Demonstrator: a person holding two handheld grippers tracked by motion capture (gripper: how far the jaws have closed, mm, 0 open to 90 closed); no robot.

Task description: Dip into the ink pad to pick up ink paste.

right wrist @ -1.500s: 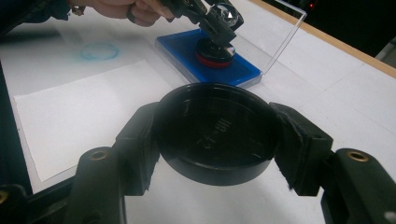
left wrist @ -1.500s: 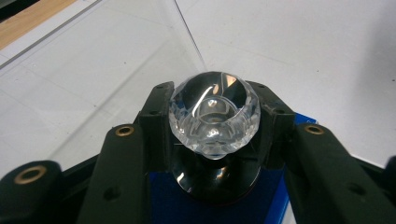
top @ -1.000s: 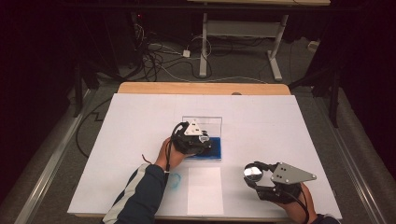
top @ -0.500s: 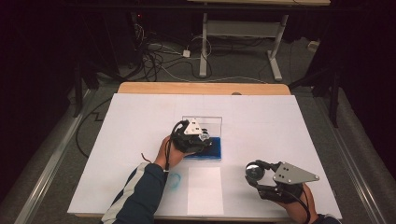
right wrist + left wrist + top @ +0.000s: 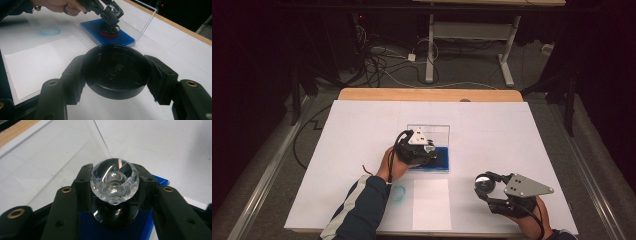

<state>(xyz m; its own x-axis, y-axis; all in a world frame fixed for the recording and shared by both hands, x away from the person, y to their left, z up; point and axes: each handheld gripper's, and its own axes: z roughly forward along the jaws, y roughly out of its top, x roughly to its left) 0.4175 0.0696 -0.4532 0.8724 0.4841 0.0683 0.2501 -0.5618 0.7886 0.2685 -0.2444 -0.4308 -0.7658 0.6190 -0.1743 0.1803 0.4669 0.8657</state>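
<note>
My left gripper is shut on the clear faceted knob of a round stamp. The stamp's black base rests on the blue ink pad. In the high view this gripper sits over the pad at mid-table. In the right gripper view the stamp's base shows a red band on the pad. My right gripper is shut on a black round cap, held just above the table at the front right.
The pad's clear lid stands open behind it. A white paper sheet lies near the front edge, with a blue ring print on the table cover to its left. The person's left sleeve reaches in from the bottom.
</note>
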